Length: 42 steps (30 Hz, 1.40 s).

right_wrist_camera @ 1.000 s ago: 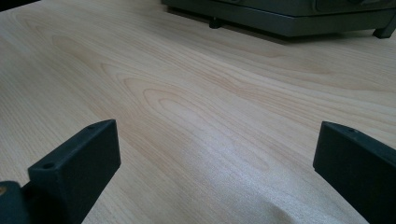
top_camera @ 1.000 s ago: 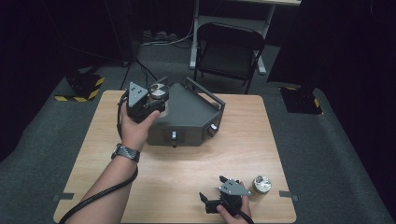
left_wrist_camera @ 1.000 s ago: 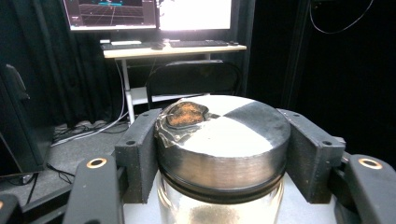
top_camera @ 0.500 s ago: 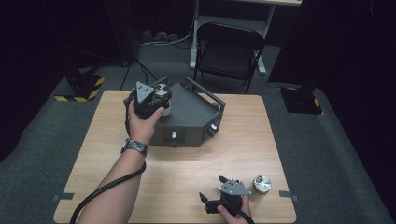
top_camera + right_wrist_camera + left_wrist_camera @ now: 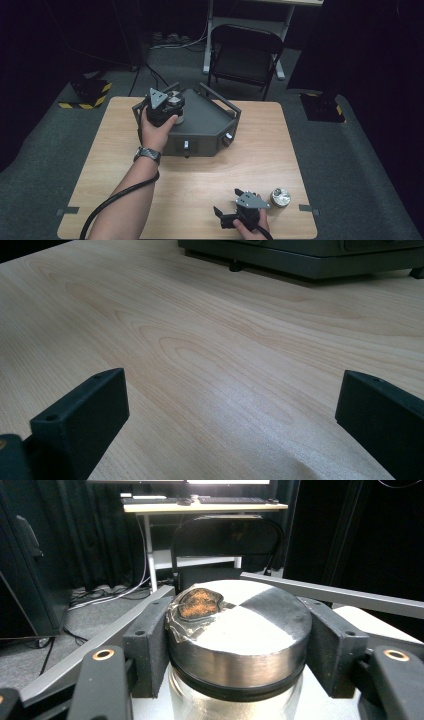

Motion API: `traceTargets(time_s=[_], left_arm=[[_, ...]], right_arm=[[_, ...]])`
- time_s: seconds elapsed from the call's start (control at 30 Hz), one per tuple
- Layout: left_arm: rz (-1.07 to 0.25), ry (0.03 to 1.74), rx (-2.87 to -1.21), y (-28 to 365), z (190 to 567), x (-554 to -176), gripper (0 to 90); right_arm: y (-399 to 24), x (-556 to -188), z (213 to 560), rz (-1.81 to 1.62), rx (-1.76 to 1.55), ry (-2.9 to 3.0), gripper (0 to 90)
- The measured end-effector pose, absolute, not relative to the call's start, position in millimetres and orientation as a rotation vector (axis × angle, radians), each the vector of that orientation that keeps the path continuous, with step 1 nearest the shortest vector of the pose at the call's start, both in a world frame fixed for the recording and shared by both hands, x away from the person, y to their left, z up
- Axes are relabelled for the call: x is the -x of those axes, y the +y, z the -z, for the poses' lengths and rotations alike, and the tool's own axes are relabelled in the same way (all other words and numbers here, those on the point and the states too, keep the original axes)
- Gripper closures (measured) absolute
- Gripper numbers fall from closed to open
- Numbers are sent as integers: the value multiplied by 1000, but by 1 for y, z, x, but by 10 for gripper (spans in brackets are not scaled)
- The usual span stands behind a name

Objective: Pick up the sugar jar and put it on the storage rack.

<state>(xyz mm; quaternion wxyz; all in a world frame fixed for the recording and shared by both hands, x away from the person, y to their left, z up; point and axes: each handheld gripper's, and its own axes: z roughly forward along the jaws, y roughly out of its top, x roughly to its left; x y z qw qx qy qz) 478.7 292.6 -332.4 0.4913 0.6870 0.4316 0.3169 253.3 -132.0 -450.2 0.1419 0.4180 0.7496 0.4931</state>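
- On the far left part of the grey scale point(image 5: 210, 127), which stands at the far middle of the worktop point(image 5: 125, 150), a glass jar point(image 5: 235, 700) with a metal lid point(image 5: 240, 630) is being set down by the left gripper point(image 5: 167, 112).
- The left gripper is clenched on the jar: in the left gripper view the lid is pressed from both sides by the two black pads point(image 5: 147, 650), so the jar sits squarely between them, not beside them.
- The step is judged to be the placing of the jar on the scale's top plate; it cannot be told whether the base is already touching it.
- The jar should be kept upright and lowered straight, since the grip is taken high on the lid and any tilt could let the glass swing.
- The pads should be released only once the weight is felt to be borne by the plate, and the jar should be kept clear of the raised frame bar point(image 5: 340, 592) behind it.
- The torn foil patch point(image 5: 197, 610) on the lid should be left untouched.
- Near the near right corner of the worktop, the right gripper point(image 5: 227, 217) is held low over bare wood with its jaws released and wide apart, nothing between them.
- Just beside it a small metal cap point(image 5: 280, 196) is lying, well apart from the jar.
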Motion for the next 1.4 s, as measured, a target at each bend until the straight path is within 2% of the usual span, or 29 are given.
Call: traceTargets(time_s=[1.07,1.13,1.4], left_arm=[[-782,1038,-1736,288,325,-479,322],[-779,1046,-1739,288,324,-480,295],[-785,1047,-1721,286,322,-474,68]], right_arm=[[-121,-253,444,-1315,-1244,2152,11],[-121,-253,444,-1313,-1241,2154,11],[-120,-253,443,-1309,-1232,2157,11]])
